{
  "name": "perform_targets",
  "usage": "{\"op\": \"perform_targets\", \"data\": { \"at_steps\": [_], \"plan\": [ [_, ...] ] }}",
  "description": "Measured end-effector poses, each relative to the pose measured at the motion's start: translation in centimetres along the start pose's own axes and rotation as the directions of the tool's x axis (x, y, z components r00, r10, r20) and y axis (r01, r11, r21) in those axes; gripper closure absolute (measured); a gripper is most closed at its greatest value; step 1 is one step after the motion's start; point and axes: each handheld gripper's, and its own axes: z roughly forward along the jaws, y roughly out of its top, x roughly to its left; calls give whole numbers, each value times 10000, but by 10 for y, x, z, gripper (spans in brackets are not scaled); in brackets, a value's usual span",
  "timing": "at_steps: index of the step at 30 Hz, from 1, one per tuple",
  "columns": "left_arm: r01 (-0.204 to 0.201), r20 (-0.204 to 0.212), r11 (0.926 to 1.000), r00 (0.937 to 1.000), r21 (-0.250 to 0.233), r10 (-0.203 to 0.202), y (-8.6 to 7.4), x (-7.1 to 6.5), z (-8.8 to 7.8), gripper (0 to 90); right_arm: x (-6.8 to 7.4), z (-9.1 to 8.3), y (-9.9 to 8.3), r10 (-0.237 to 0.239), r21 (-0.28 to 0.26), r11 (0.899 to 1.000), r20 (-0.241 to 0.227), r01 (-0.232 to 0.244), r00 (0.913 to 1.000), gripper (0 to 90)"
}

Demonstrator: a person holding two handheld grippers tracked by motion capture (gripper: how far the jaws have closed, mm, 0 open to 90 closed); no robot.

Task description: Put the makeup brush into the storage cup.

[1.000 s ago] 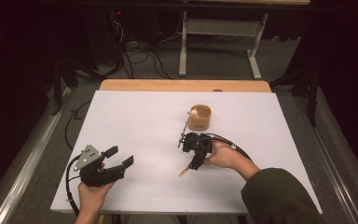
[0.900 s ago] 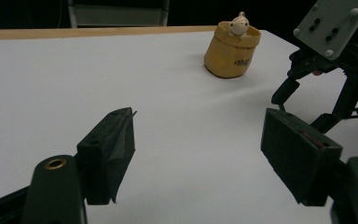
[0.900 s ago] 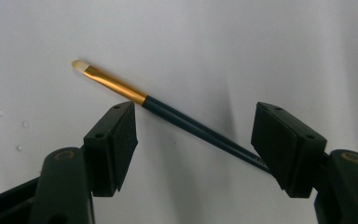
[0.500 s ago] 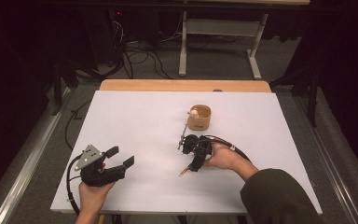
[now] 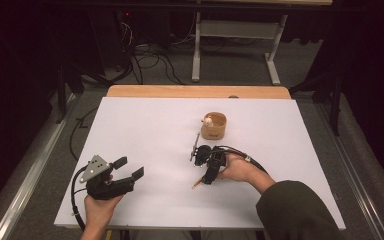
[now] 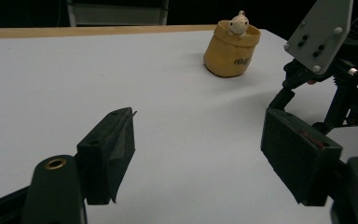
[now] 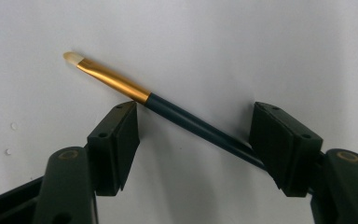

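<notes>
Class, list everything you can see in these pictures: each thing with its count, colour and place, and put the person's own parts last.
paintbrush: one, dark handle, gold ferrule, pale tip, lying on the white table between the right gripper's jaws.
pouch-shaped holder: one, tan, a small pale figure in it, standing beyond the brush.
table: one, white top, wooden far edge.
cables: several, dark, on the floor behind the table.
left gripper: one, black, open, near left of the table.
right gripper: one, black, jaws just closing around the brush, pads not yet pressing.
</notes>
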Motion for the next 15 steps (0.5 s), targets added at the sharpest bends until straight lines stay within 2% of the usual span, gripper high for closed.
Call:
{"op": "perform_targets", "data": {
  "at_steps": [14, 15],
  "plan": [
    [-9, -10, 10000, 10000, -9, 9, 0, 0, 0, 265, 1, -3, 0, -51, 120, 9999, -14, 51, 10000, 527],
    [-25, 1, 10000, 10000, -2, 25, 0, 0, 1, 265, 1, -3, -1, -60, -5, 10000, -11, 60, 10000, 545]
  ]
}}
